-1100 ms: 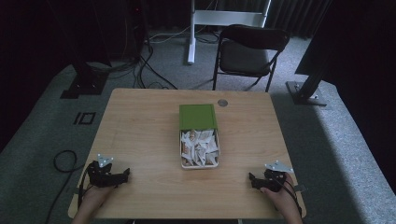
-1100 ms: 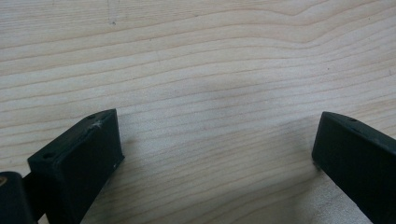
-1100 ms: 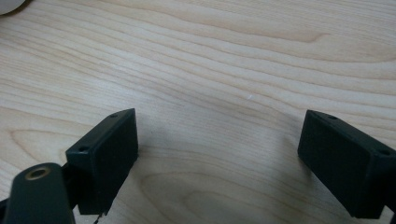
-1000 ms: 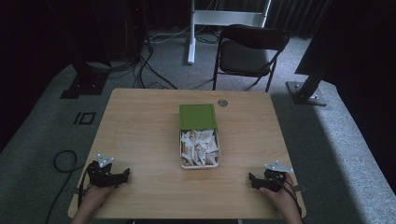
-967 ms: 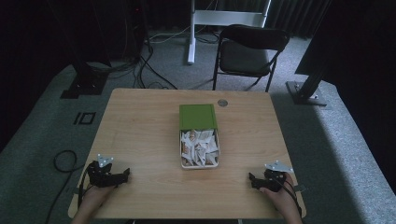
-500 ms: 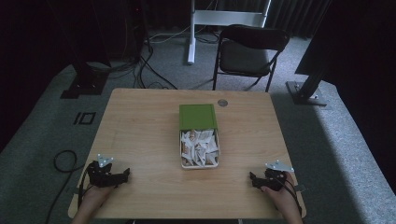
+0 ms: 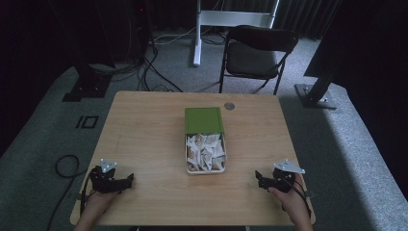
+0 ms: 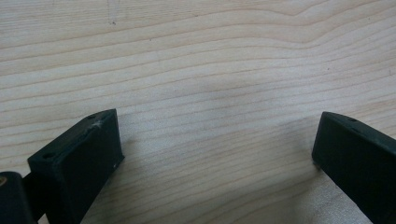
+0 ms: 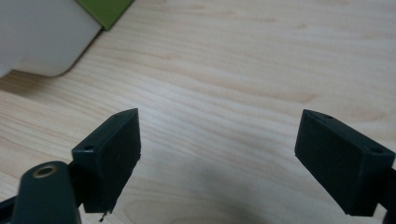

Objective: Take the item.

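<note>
A white rectangular tray (image 7: 206, 169) sits near the middle of your wooden table (image 7: 144, 130), its long side running away from you. A green lid (image 7: 203, 120) covers its far half; the near half is open and heaped with crumpled white paper scraps (image 7: 205, 150), some with brownish marks. What they are exactly is too small to tell. In the right gripper view a rounded corner of the tray (image 9: 44, 35) and a slip of the green lid (image 9: 106, 10) show at the upper left, well clear of the jaws.

Your left gripper (image 7: 126, 182) rests near the table's near left corner, held by your left hand (image 7: 96, 202), jaws spread wide with nothing but bare wood grain between them in the left gripper view (image 8: 217, 163). Your right gripper (image 7: 260, 179) rests near the near right corner in your right hand (image 7: 291, 202), jaws likewise wide apart and holding nothing (image 9: 217, 158). Both grippers lie well apart from the tray, with open tabletop between on each side.

A small round grommet (image 7: 229, 106) sits by the far edge, just beyond the lid's right corner. The broad left and right stretches of the table are bare wood. Beyond the far edge stands a black folding chair (image 7: 257, 50); cables (image 7: 144, 67) trail on the grey carpet at the left.
</note>
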A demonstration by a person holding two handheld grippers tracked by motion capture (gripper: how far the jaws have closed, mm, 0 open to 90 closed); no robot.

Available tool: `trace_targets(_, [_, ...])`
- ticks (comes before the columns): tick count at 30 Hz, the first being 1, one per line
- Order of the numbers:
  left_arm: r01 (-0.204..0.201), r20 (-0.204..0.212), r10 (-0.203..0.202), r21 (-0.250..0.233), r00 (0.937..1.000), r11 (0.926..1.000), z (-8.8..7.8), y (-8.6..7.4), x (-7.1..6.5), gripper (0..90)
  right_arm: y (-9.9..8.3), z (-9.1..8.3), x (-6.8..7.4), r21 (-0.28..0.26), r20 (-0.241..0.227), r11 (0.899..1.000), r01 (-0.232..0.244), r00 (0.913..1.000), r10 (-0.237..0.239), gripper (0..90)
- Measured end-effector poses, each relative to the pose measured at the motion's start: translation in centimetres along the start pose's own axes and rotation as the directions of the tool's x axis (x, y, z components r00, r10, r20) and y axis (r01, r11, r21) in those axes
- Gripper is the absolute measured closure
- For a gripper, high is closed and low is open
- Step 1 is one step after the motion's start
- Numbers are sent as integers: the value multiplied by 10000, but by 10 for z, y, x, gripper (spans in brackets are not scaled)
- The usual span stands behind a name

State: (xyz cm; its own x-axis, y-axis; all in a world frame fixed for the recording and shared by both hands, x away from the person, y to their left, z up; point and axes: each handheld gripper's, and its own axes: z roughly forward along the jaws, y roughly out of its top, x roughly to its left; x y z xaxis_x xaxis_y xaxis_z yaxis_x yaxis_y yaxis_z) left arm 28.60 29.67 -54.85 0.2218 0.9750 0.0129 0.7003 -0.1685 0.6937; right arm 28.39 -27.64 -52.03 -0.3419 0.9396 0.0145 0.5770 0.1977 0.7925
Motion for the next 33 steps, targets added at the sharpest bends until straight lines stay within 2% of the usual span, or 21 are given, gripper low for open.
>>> trace_targets(14, [4, 2, -4, -1, 10000, 10000, 0, 0, 0, 23, 29, -8, 12, -549, -306, 9979, 353, 9988, -370, 148])
trace_targets(22, [8, 1, -8, -11, 10000, 10000, 0, 0, 0, 23, 52, -11, 21, -929, -576, 9943, 527, 9966, -582, 162])
trace_targets(33, [-31, 2, 31, 19, 10000, 10000, 0, 0, 0, 23, 72, -11, 34, -1268, -817, 9893, 726, 9932, -833, 165])
